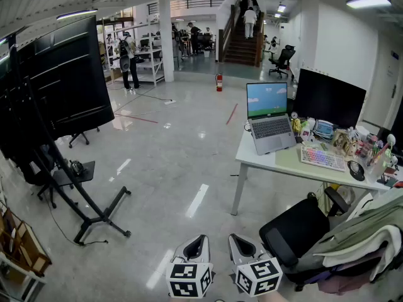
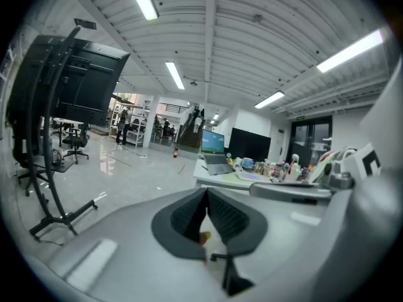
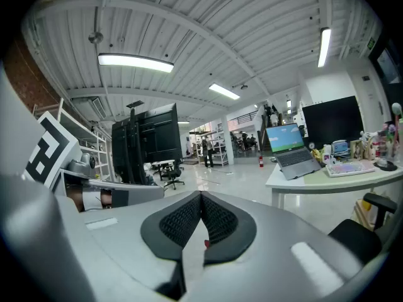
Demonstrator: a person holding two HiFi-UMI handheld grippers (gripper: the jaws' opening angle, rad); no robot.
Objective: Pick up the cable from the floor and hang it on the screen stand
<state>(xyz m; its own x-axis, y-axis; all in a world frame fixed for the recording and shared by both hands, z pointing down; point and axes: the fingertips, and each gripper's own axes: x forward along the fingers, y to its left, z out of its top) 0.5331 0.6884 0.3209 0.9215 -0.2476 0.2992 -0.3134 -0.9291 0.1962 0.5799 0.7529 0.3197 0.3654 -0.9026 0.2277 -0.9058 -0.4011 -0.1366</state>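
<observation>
- Your left gripper (image 1: pixel 200 240) and right gripper (image 1: pixel 235 240) ran off the head view's bottom edge just behind their marker cubes.
- The large black screen on its black wheeled stand (image 1: pixel 60 83) was cut by the left edge.
- The thin dark cable (image 1: pixel 94 242) on the floor by the stand's foot was too fine to follow to either end.
- The black office chair (image 1: pixel 295 230) sat half hidden under draped grey-green clothing (image 1: pixel 359 226).
- The small clutter (image 1: pixel 343 142) on the white desk (image 1: pixel 264 160) was too small to name.
</observation>
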